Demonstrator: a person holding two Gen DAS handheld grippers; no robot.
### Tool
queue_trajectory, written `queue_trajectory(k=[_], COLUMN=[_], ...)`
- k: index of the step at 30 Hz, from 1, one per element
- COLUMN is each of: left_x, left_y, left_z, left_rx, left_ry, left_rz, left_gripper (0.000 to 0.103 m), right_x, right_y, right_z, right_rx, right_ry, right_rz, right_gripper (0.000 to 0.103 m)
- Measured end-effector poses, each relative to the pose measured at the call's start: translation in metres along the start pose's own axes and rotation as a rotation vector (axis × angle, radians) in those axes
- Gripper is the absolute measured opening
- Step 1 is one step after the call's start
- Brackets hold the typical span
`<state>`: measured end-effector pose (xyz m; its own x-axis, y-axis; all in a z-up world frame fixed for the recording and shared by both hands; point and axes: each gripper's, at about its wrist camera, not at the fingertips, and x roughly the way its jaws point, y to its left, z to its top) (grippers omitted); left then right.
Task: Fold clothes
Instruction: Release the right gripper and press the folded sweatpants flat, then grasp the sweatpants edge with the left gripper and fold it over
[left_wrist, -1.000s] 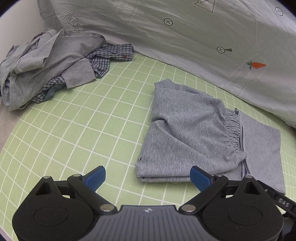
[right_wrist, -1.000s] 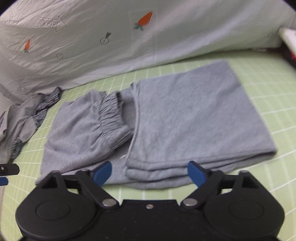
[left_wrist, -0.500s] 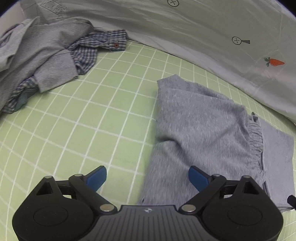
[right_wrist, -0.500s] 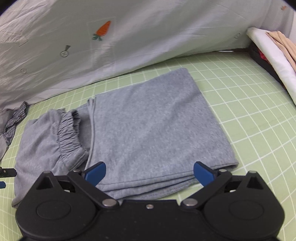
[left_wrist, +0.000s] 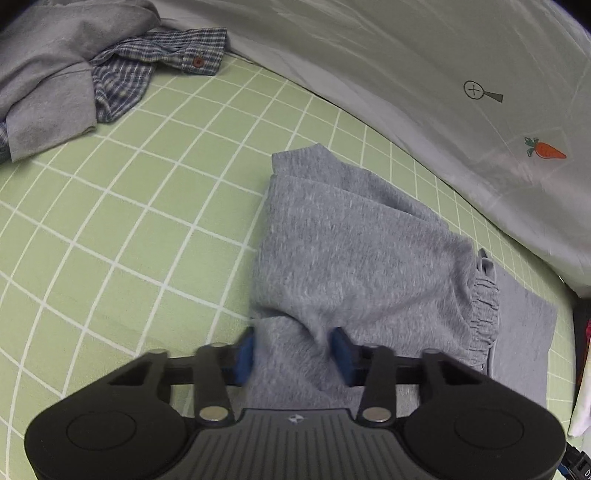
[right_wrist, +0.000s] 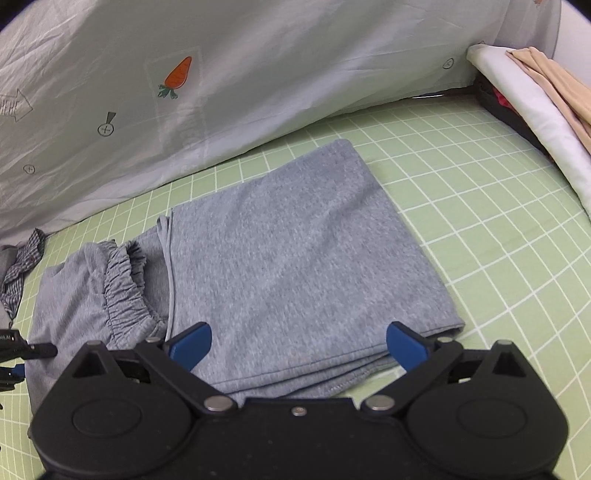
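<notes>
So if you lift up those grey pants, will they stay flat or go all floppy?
Probably floppy: the grey pants already bunch between the left gripper fingers. The free part would likely droop. They look soft and light, so folded layers may slide apart.

trousers (right_wrist: 280, 266) on mat (right_wrist: 498, 236) | clothes pile (left_wrist: 66, 74) far-left | sheet (right_wrist: 258, 74) behind

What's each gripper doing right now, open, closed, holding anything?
Left gripper: jaws closed on the near edge of the grey pants.
Right gripper: jaws wide open, holding nothing, over the folded part of the pants.
</notes>
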<state>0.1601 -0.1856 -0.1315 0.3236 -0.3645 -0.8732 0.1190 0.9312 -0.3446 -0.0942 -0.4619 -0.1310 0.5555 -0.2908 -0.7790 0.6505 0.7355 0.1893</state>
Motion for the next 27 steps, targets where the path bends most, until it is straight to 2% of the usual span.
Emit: queue_trajectory(k=[1,3,8,15,19,22,24,27], left_x=[-0.002,-0.013,-0.050,-0.079,-0.063,-0.037,-0.014,0.025], left_y=[0.001,-0.006,-0.041,-0.135,-0.192,-0.231,-0.254,-0.277], left_z=[0.000,0.000,0.001,-0.011,-0.031,-0.048,-0.060,-0.078], left_rx=[-0.020,-0.021,0.019,0.142,0.201,0.233,0.245,0.248], left_ry=[0.004,-0.013,-0.080,-0.122,-0.092,-0.051,-0.016,0.041], left_rz=[-0.019,-0.044,-0.108,-0.162,-0.159,-0.139,-0.109,-0.044], left_gripper=[0.015,0.010,0.008,0.008,0.008,0.008,0.008,0.015], right_x=[-0.001,-0.004,-0.016,-0.028,-0.031,-0.030,-0.024,-0.007], right_y=[-0.003,-0.010,-0.037,-0.088,-0.123,-0.154,-0.174,-0.198], right_z=[0.000,0.000,0.001,0.006,0.016,0.025,0.030,0.036], right_rx=[0.006,0.019,0.059,0.164,0.192,0.200,0.197,0.185], right_ry=[-0.001,-0.002,-0.015,-0.028,-0.031,-0.025,-0.018,-0.003], right_rz=[0.000,-0.001,0.016,0.080,0.099,0.098,0.099,0.086], right_gripper=[0.102,0.102,0.102,0.102,0.102,0.102,0.102,0.102])
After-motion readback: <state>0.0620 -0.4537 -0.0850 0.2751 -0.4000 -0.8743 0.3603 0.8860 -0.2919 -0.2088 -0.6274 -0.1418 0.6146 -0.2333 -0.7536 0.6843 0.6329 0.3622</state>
